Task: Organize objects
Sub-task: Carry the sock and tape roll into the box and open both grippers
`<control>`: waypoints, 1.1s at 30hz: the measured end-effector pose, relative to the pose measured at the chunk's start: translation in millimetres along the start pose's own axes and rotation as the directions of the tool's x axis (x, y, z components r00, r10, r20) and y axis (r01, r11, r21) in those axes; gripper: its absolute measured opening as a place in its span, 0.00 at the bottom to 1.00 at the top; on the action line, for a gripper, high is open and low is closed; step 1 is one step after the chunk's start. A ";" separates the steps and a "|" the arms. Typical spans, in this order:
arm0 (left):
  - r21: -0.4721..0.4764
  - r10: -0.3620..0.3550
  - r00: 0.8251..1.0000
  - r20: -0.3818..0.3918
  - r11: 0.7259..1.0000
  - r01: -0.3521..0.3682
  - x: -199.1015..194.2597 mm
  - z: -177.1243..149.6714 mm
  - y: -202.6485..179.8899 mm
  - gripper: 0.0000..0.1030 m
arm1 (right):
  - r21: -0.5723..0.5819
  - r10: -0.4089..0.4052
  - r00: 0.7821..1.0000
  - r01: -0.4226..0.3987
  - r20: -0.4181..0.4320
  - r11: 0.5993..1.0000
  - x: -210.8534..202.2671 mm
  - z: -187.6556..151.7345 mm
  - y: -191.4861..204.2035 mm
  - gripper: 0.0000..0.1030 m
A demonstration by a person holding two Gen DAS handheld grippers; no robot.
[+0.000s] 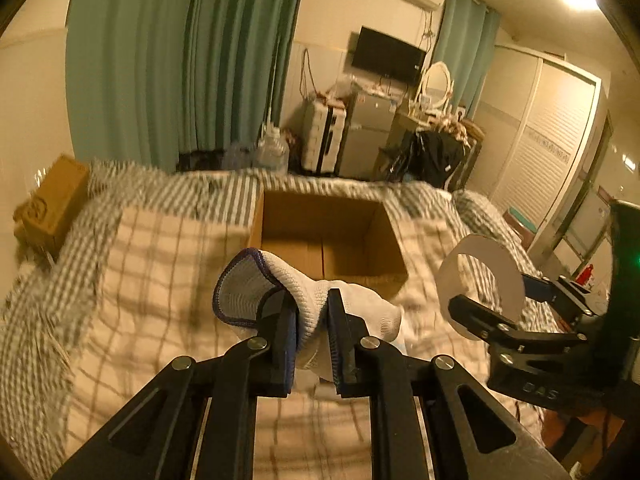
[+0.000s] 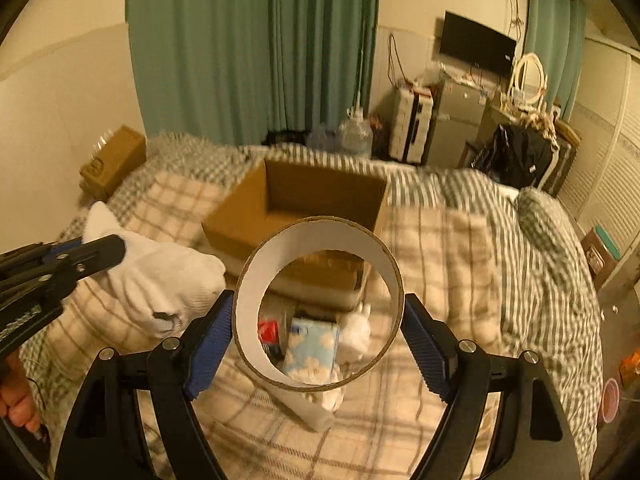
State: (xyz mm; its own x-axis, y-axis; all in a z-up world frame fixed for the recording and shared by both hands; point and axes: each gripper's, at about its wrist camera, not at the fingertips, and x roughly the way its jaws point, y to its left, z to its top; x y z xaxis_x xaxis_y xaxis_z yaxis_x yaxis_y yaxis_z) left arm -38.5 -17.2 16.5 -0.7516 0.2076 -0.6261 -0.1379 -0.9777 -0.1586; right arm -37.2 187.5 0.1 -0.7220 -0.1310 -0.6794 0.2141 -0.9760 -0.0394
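My left gripper (image 1: 313, 322) is shut on a white knit glove (image 1: 276, 284) with a dark blue cuff, held above the bed just in front of an open cardboard box (image 1: 328, 232). The glove (image 2: 160, 276) and left gripper (image 2: 92, 254) also show at the left of the right wrist view. My right gripper (image 2: 318, 332) is shut on a wide white cardboard ring (image 2: 256, 280), held up in front of the box (image 2: 296, 200). The ring (image 1: 500, 268) and right gripper (image 1: 472, 312) show at the right of the left wrist view.
On the checked bedspread (image 2: 440, 260) under the ring lie a cloud-print tissue pack (image 2: 312, 344), a red item (image 2: 269, 330), a small white plush (image 2: 356, 336) and a white tube (image 2: 308, 404). A second cardboard box (image 1: 52, 204) sits at the bed's far left corner.
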 end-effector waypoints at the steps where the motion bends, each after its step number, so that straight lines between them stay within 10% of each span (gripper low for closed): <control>1: 0.003 0.002 1.000 0.009 1.000 -0.002 0.3 6.5 -0.1 0.13 | -0.002 0.005 1.000 -0.005 0.011 1.000 -2.6 6.2 0.6 0.78; 13: 0.040 0.051 0.997 0.051 0.998 -0.053 81.9 84.9 1.3 0.13 | 0.020 0.063 0.995 -0.065 0.077 0.998 42.9 96.8 -8.1 0.78; 25: 0.049 0.069 0.997 -0.046 0.997 -0.067 195.8 63.0 12.4 0.14 | 0.094 0.067 0.998 -0.067 -0.003 0.993 156.9 94.9 -37.2 0.79; 28: 0.052 0.062 0.996 -0.056 0.997 -0.059 202.1 58.9 13.6 0.26 | 0.127 0.089 0.996 -0.090 0.006 0.988 165.1 92.6 -44.3 0.84; 33: 0.060 0.075 0.997 0.029 0.995 -0.077 175.5 62.0 7.3 0.79 | 0.147 0.048 0.998 -0.053 0.034 0.988 149.8 94.6 -53.4 0.93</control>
State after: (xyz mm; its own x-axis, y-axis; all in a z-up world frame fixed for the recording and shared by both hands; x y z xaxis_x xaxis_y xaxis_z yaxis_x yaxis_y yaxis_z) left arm -211.4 10.0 -47.2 -0.7783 0.1323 -0.6138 -0.1181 -0.9909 -0.0639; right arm -219.0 203.6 -30.2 -0.7327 -0.1838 -0.6553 0.1528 -0.9827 0.1048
